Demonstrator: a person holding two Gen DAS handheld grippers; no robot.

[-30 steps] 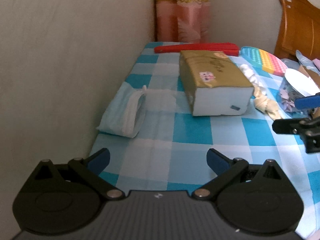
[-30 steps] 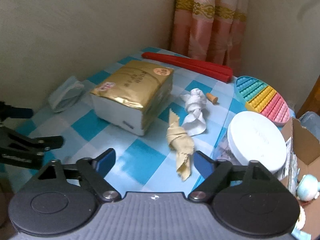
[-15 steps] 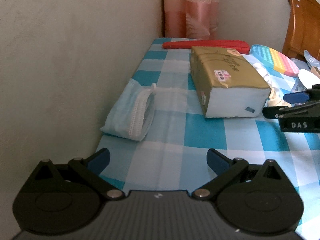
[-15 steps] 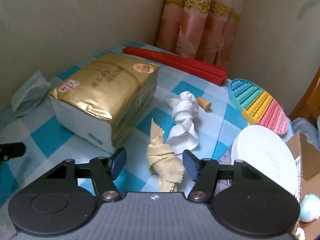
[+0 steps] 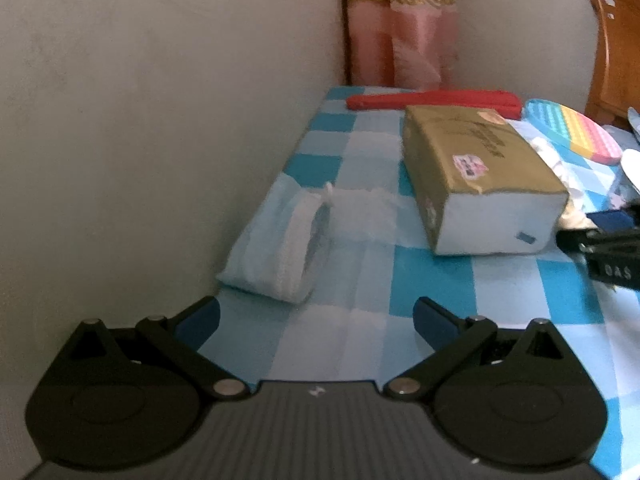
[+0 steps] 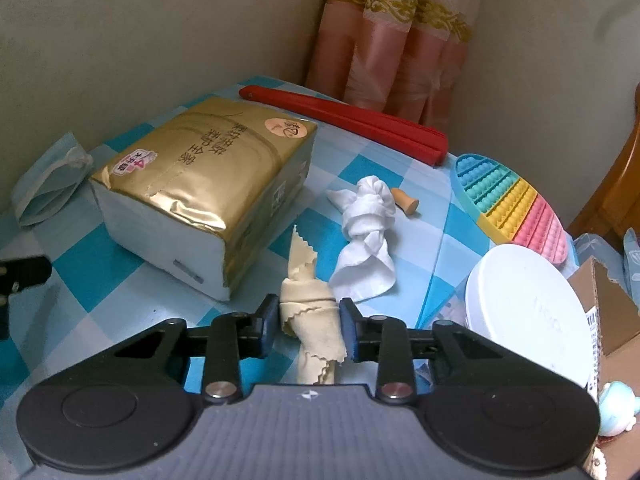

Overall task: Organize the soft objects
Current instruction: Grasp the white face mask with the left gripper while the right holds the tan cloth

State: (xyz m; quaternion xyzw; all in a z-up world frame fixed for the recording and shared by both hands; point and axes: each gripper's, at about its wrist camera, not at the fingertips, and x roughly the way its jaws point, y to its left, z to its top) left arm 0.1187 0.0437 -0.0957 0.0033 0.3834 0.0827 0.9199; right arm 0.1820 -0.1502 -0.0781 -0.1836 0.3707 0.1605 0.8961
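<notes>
Beige cloth [image 6: 310, 312], knotted with pinked edges, lay on the checked blue surface [image 6: 120, 280] at the near middle, just right of the gold tissue pack [image 6: 204, 184]. Right hand-held gripper [image 6: 309, 320] had just been closing its jaws around it; both blue pads were against the cloth's sides, pinching it. Cloth's lower end trailed down between the jaws, upper tip stuck up toward the tissue pack.

White knotted cloth [image 6: 368, 232] lay just beyond and right of the beige one, touching or nearly so, can't tell. Small tan cork-like piece [image 6: 405, 200] sat beside the white cloth's far end. Red flat case [image 6: 344, 120] lay at the far edge near the curtain [image 6: 392, 40]. Rainbow pop mat [image 6: 516, 200] at far right, white round lid [image 6: 524, 300] near right, cardboard box [image 6: 608, 312] at the right edge.

Left hand-held gripper [image 5: 316, 320] was spread wide, nothing between the pads, hovering over bare surface. Folded blue face mask [image 5: 280, 248] lay just beyond it by the wall [image 5: 160, 120], left of the tissue pack and apart from it. Right tool's black finger showed at the right edge of the left view.
</notes>
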